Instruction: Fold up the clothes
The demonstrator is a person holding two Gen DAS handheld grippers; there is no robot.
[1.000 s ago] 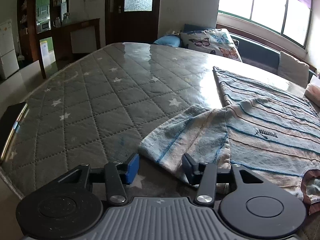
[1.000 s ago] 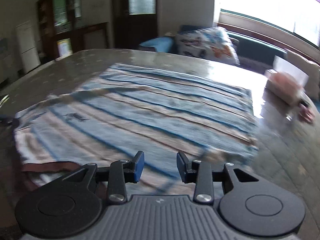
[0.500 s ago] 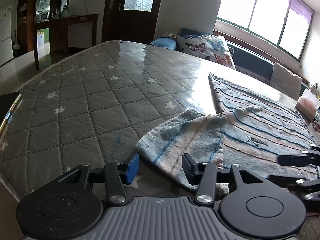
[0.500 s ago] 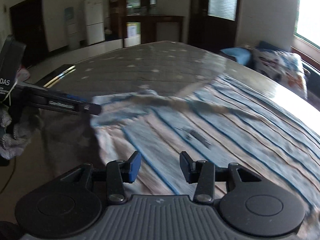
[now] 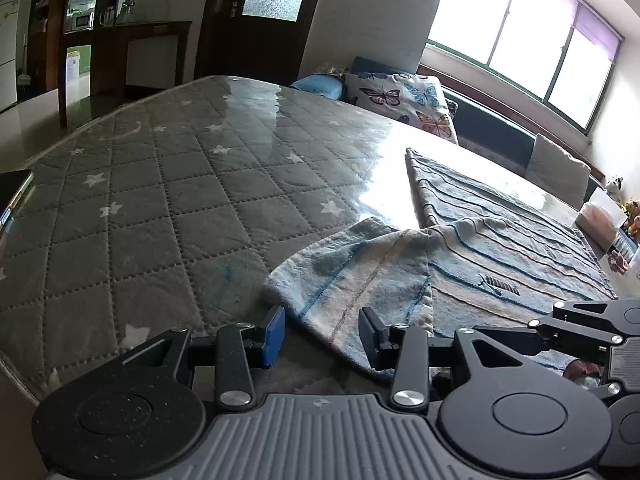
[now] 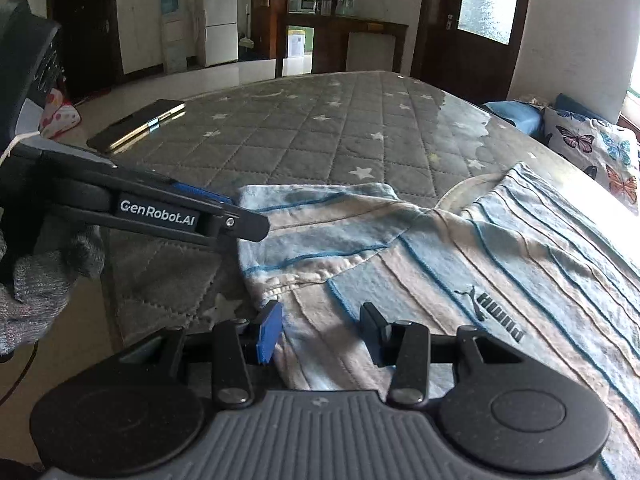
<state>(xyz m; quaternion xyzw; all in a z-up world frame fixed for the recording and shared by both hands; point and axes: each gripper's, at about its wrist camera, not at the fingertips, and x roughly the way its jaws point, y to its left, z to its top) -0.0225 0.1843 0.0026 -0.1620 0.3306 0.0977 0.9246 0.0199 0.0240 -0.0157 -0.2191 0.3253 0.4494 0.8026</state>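
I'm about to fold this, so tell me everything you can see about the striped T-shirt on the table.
The striped T-shirt is soft, worn-looking knit in pale blue and cream bands with thin blue lines and a small dark Puma logo. It lies spread flat on the quilted star-print table cover, one short sleeve stretched out sideways. Both tongs are open: the left tongs straddle the sleeve hem, and the right tongs sit over the shirt near the sleeve seam.

Your work surface is a grey quilted mattress [image 6: 312, 136] with white stars, its top glossy under the window light. A striped T-shirt [image 6: 460, 256] lies spread flat on it, and a dark phone [image 6: 136, 125] rests well apart near the far-left edge.
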